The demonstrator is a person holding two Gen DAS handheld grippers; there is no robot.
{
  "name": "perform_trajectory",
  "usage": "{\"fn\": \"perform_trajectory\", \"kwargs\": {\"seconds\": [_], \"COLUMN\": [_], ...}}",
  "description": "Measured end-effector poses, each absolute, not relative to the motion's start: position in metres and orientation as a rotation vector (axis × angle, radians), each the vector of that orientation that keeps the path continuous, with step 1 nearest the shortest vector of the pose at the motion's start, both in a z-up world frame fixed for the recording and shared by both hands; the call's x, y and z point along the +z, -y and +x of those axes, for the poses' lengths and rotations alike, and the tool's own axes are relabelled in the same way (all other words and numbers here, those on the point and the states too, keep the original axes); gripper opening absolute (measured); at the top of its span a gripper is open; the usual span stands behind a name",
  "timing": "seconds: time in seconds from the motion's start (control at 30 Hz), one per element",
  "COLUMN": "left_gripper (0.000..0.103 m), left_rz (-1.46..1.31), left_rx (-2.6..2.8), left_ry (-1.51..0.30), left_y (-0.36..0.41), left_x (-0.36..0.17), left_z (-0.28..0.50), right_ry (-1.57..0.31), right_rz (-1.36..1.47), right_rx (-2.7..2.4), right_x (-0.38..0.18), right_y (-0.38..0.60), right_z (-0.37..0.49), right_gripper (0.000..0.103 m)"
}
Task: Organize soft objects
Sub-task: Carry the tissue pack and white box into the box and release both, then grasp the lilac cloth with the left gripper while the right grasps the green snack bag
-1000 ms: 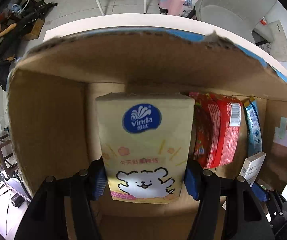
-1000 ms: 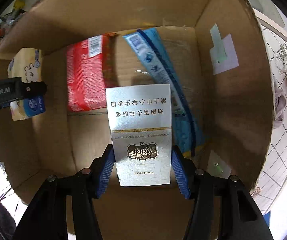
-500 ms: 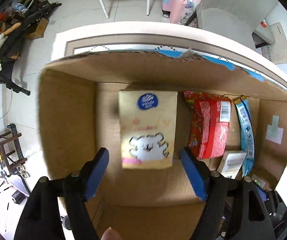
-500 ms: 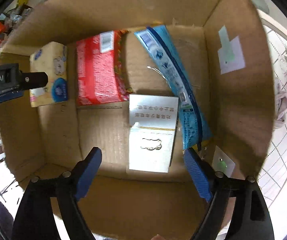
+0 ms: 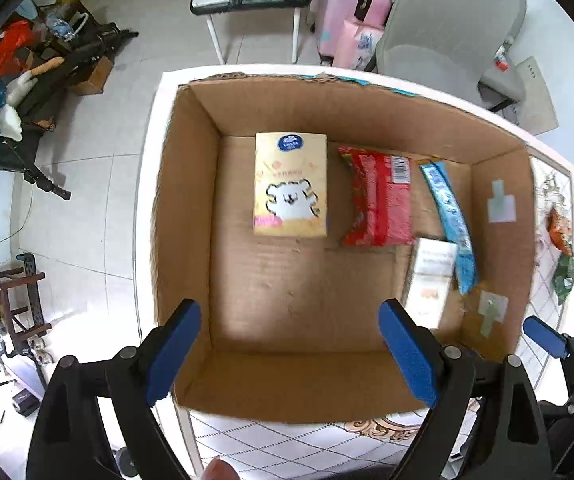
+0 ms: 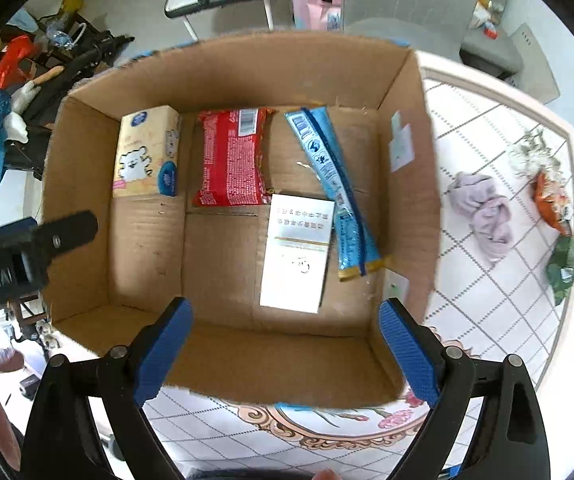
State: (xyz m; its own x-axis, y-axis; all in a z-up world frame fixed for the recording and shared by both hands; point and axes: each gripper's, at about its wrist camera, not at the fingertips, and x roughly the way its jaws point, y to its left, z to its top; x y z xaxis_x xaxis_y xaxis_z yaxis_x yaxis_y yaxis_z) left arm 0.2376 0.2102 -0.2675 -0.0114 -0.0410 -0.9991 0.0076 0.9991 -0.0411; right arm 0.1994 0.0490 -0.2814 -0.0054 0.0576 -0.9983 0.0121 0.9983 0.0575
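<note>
An open cardboard box stands on the table. On its floor lie a yellow Vinda tissue pack, a red snack bag, a blue packet and a white carton. My left gripper is open and empty above the box's near wall. My right gripper is open and empty above the near wall too. A lilac cloth lies on the table right of the box.
An orange item and a green item lie on the patterned tablecloth at the right. A grey chair, pink bags and a cluttered floor lie beyond the table.
Both grippers opened, releasing the tissue pack and the white carton onto the box floor. Both then rose up and back out of the box.
</note>
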Motion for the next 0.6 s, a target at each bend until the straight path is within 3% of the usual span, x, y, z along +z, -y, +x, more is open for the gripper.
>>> {"fn": "perform_trajectory", "kwargs": {"seconds": [0.6], "left_gripper": [0.091], "left_rz": [-0.044], "left_rx": [0.008], "left_ry": [-1.4], "left_y": [-0.195], "left_x": [-0.172], "left_z": [0.153], "right_ry": [-1.416], "right_rz": [0.104], "right_rx": [0.136], "right_x": [-0.204], "right_y": [-0.01], "right_z": [0.144], "right_gripper": [0.097]}}
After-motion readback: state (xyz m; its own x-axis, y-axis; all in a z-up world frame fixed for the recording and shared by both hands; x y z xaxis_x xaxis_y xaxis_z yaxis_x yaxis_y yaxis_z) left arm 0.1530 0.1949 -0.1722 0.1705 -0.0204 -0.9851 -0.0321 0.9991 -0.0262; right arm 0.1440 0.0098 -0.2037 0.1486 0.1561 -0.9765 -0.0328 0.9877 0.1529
